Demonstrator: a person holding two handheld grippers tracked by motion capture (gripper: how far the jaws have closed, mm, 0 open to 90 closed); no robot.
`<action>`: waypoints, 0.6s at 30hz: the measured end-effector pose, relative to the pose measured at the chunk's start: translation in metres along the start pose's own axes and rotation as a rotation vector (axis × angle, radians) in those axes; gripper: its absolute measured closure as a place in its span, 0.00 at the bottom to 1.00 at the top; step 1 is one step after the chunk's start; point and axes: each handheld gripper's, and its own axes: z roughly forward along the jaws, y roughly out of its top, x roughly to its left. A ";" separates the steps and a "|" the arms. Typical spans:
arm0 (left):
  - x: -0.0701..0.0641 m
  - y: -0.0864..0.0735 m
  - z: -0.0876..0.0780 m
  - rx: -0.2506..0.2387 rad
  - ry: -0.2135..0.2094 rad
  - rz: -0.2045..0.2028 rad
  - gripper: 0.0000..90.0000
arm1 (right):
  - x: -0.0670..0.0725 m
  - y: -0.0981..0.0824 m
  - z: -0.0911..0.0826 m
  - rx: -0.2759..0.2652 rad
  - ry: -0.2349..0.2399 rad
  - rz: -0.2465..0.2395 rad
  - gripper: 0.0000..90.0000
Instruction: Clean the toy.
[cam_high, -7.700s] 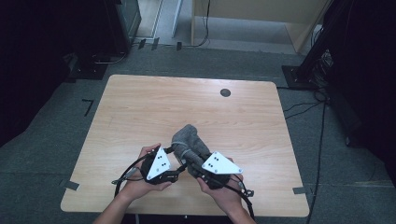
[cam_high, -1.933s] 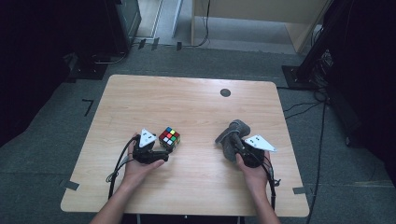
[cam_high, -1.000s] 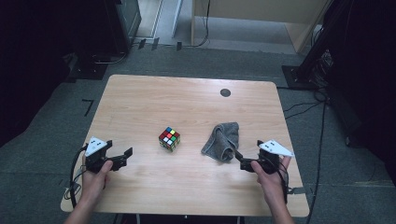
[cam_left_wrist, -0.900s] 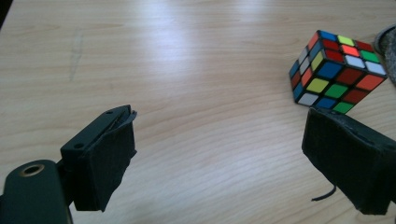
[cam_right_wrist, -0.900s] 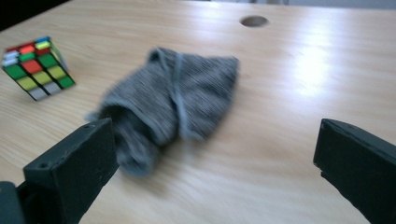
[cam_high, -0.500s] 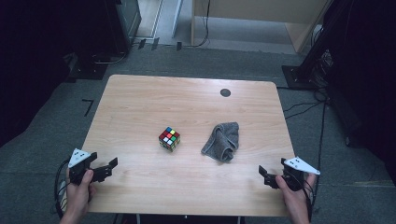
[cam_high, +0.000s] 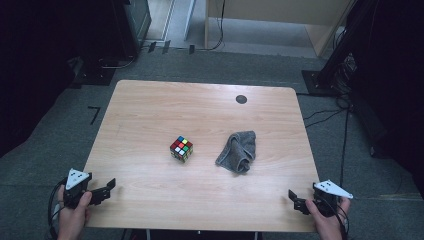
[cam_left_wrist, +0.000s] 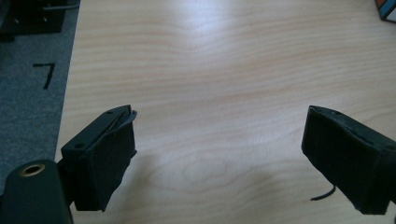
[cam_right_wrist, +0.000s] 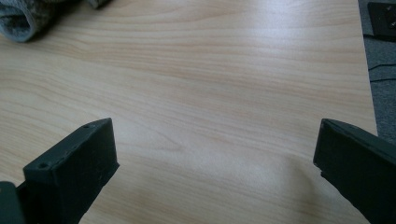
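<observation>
A colourful puzzle cube (cam_high: 181, 148) stands near the middle of the wooden table (cam_high: 150, 105), and one corner of the cube (cam_left_wrist: 387, 9) shows at the top right of the left gripper view. To its right lies a crumpled grey cloth (cam_high: 238, 151), whose edge is the cloth (cam_right_wrist: 25, 16) at the top left of the right gripper view. My left gripper (cam_high: 106, 188) hovers at the table's front left corner, open and empty. At the front right corner, my right gripper (cam_high: 294, 199) is open too, with bare wood between its jaws.
A small dark round hole (cam_high: 241, 99) sits near the table's far edge. Grey carpet (cam_high: 60, 150) surrounds the table, with black stands and cables (cam_high: 345, 115) at the back and right. A black tape mark (cam_left_wrist: 46, 74) lies on the floor to the left.
Both hands have drawn back from the cube and cloth toward the front corners of the table and sunk lower. The cube and the cloth lie where they were left.
</observation>
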 end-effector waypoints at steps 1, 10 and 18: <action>0.001 -0.001 -0.001 0.003 0.002 0.000 0.12 | 0.000 -0.001 0.000 0.001 0.000 -0.003 0.00; -0.010 -0.003 0.005 0.044 0.010 0.084 0.14 | 0.013 0.001 0.011 0.053 -0.027 -0.100 0.00; -0.013 -0.003 0.010 0.080 0.009 0.109 0.13 | 0.014 0.002 0.015 0.083 -0.001 -0.115 0.00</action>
